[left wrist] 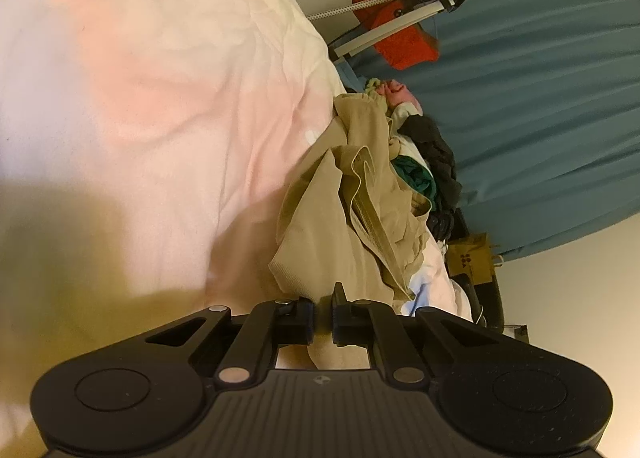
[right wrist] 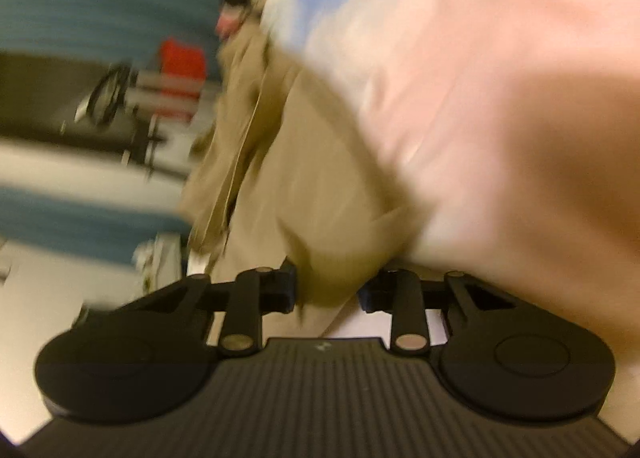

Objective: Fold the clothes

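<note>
Both grippers pinched the tan trousers (left wrist: 360,218) on the pink blanket (left wrist: 160,98): left gripper (left wrist: 322,314) nearly closed, right gripper (right wrist: 330,290) wider, at six o'clock

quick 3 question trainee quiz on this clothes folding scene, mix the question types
1. True or false: the left gripper is shut on the beige garment.
2. What lies under the clothes pile? A) pink blanket B) wooden floor C) green mat
3. Fill in: the cloth between the right gripper's fingers is ____ in colour.

Key
1. True: its fingers are nearly together, with beige cloth pinched between them.
2. A: the pink blanket spreads beneath the garment and the pile.
3. Beige. The right wrist view is blurred, so a firm grip there cannot be confirmed.
</note>
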The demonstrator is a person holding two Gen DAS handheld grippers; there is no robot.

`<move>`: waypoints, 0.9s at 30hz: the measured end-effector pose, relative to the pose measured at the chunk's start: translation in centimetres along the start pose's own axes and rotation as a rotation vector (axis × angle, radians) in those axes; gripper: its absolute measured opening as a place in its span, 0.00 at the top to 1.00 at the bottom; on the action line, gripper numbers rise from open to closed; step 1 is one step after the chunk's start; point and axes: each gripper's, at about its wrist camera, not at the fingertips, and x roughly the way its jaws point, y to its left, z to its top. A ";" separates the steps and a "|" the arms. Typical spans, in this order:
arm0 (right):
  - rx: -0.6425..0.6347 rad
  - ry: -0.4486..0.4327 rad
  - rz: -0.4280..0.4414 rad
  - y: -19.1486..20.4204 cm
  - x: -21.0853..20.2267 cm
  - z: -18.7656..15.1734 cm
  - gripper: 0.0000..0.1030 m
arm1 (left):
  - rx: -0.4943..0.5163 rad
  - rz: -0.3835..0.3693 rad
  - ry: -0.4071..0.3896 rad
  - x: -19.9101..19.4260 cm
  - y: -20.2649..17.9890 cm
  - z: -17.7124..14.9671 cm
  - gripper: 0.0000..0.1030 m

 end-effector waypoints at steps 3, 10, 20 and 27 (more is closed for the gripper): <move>0.011 -0.054 -0.008 -0.3 -1.0 0.3 0.79 | 0.003 -0.014 -0.003 -0.2 -0.4 -0.1 0.93; -0.050 -0.126 -0.018 0.2 -2.2 0.8 0.87 | 0.006 -0.024 -0.005 -0.3 -0.7 -0.1 0.93; -0.195 -0.166 0.001 3.8 -5.7 0.8 0.88 | 0.050 -0.094 0.022 -3.9 -2.1 -0.6 0.94; -0.237 -0.151 0.045 4.1 -13.4 -2.6 0.89 | 0.077 -0.156 0.014 -11.0 -2.3 -4.3 0.94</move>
